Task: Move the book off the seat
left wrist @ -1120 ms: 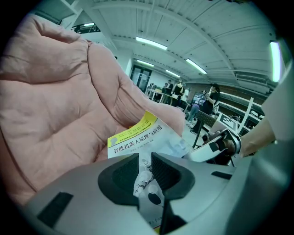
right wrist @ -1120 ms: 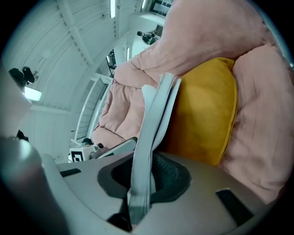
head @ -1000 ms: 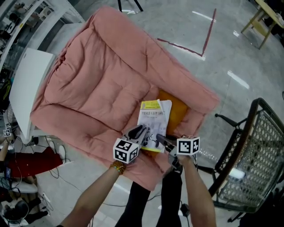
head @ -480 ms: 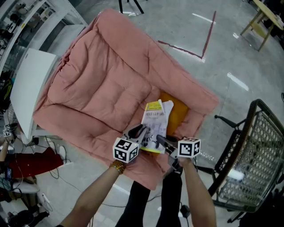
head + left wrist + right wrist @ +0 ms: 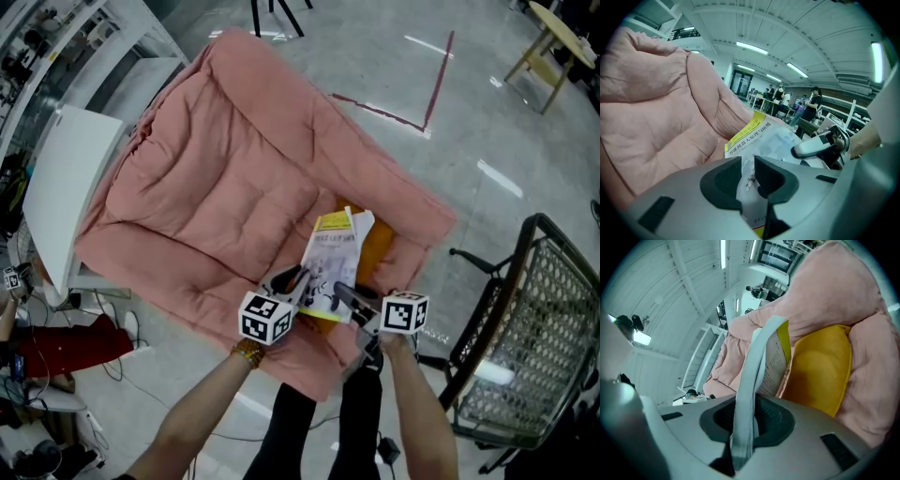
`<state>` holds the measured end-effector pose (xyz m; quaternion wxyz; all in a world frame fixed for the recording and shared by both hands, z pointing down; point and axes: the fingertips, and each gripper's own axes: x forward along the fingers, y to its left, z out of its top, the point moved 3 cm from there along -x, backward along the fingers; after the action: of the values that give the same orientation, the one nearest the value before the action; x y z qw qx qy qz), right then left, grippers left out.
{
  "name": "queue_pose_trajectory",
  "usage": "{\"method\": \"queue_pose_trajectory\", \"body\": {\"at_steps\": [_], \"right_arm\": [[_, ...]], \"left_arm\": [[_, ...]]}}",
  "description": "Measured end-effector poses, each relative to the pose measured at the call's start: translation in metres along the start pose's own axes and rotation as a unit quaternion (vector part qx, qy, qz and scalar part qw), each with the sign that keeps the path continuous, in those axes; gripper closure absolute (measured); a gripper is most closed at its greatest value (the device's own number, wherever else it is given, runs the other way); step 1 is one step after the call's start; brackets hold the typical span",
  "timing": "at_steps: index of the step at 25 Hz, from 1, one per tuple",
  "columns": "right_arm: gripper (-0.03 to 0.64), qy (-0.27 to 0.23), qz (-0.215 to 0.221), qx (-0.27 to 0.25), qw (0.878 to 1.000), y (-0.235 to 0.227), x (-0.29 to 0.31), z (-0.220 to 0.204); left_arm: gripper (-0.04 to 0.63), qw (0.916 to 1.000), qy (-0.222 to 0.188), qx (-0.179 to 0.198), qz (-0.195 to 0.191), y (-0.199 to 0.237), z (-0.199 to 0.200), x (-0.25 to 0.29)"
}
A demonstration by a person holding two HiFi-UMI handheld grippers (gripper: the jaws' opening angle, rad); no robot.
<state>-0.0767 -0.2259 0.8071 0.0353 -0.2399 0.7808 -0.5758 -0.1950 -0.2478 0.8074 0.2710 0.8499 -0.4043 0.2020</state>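
Right gripper (image 5: pixel 343 293) is clenched on the book (image 5: pixel 333 258), gripping its near edge so the pages stand edge-on between the jaws; left gripper (image 5: pixel 292 278) is released, jaws a narrow gap apart over the cover's near-left corner. I read the book as tilted up off the pink seat cushion (image 5: pixel 206 178), just beside the yellow cushion (image 5: pixel 378 246) at its 3 o'clock; mesh chair (image 5: pixel 530 347) blocks 4 o'clock; white panel (image 5: pixel 66 178) bounds 9 o'clock; bare floor (image 5: pixel 441 141) lies open from 12 to 2 o'clock.
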Motion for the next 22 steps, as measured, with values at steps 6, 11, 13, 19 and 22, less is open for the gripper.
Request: {"method": "queue_pose_trajectory", "body": {"at_steps": [6,11,13,19,22], "right_arm": [[0.545,-0.026,0.015,-0.001,1.000,0.014,-0.004,0.016],[0.545,-0.040,0.022,-0.009,0.999,0.028,-0.007,0.027],[0.545,-0.047,0.023,-0.013,0.999,0.034,-0.008,0.032],[0.545,-0.071,0.018,-0.027,0.997,0.045,-0.017,0.042],[0.544,-0.086,0.013,-0.032,0.996,0.053,-0.022,0.047]], "left_arm": [[0.524,0.9999,-0.005,0.009,-0.008,-0.010,0.009,-0.001],[0.525,0.9996,-0.019,0.017,-0.015,-0.017,0.025,-0.005],[0.524,0.9993,-0.027,0.021,-0.017,-0.020,0.034,-0.007],[0.524,0.9979,-0.046,0.036,-0.029,-0.031,0.051,-0.012],[0.523,0.9971,-0.052,0.042,-0.035,-0.035,0.057,-0.015]]}}
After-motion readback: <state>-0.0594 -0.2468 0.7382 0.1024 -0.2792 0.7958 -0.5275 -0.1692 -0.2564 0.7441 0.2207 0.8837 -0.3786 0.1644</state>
